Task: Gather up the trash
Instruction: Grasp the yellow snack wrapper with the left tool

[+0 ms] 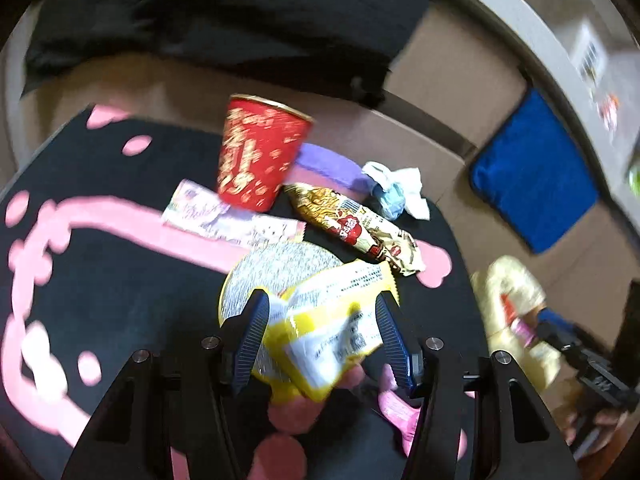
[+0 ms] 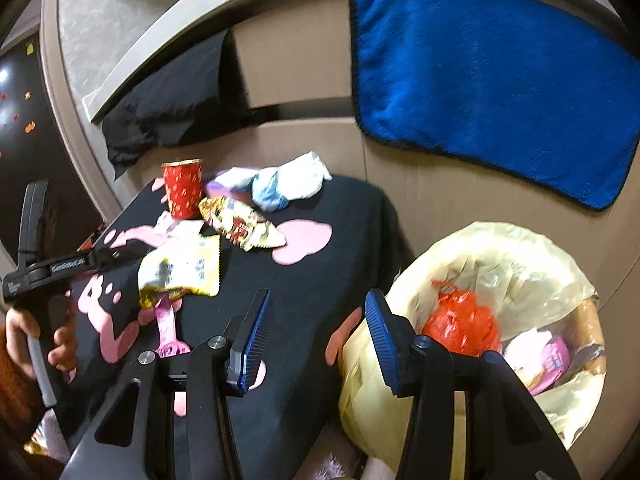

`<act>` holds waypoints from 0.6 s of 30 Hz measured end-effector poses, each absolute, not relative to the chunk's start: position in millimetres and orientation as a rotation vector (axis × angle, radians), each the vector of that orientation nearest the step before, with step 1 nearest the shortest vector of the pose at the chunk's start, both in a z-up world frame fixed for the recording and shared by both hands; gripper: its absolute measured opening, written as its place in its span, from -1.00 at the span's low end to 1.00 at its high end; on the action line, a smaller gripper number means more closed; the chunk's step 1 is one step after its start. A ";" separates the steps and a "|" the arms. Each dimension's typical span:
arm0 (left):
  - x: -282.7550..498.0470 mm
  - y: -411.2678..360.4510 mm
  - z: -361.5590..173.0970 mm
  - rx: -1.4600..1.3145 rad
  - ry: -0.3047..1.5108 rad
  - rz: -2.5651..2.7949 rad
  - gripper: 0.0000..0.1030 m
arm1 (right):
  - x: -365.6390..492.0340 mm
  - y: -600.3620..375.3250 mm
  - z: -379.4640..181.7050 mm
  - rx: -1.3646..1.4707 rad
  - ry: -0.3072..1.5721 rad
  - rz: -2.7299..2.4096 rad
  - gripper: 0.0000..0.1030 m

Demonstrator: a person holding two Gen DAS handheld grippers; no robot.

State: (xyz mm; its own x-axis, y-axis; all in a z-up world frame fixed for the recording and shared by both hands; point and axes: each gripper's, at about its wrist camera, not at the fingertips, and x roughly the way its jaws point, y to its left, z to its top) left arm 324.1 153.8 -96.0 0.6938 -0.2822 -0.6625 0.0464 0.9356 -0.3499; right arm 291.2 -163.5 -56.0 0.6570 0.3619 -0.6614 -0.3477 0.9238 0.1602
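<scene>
My left gripper (image 1: 324, 322) is shut on a yellow and white snack wrapper (image 1: 332, 320), held just above the black table cloth (image 1: 120, 288); the wrapper (image 2: 180, 268) also shows at that gripper's tip in the right wrist view. A round silver lid (image 1: 280, 272) lies under it. On the table are a red paper cup (image 1: 256, 152), a brown snack wrapper (image 1: 356, 228), a crumpled tissue (image 1: 396, 192), a pink wrapper (image 1: 232, 220) and a pink plastic spoon (image 2: 170, 332). My right gripper (image 2: 318, 336) is open and empty, between the table edge and the bagged trash bin (image 2: 520, 264).
The bin holds a red bag (image 2: 460, 320) and pink wrappers. A blue towel (image 2: 492, 80) hangs on the beige sofa behind, and a black cloth (image 2: 172, 100) lies to the left. A purple item (image 1: 324, 164) sits behind the cup. A person's hand (image 2: 36, 340) grips the left tool.
</scene>
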 end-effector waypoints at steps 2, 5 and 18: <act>333.9 149.5 -99.8 -0.279 0.793 -0.184 0.09 | 287.7 -162.3 -58.0 0.020 0.762 0.406 -0.12; 345.9 148.1 -109.3 -0.281 0.838 -0.202 0.09 | 282.8 -164.1 -59.1 0.023 0.767 0.408 -0.12; 318.2 121.6 -111.9 -0.160 0.885 -0.246 -0.38 | 273.2 -165.5 -68.2 0.039 0.792 0.434 -0.12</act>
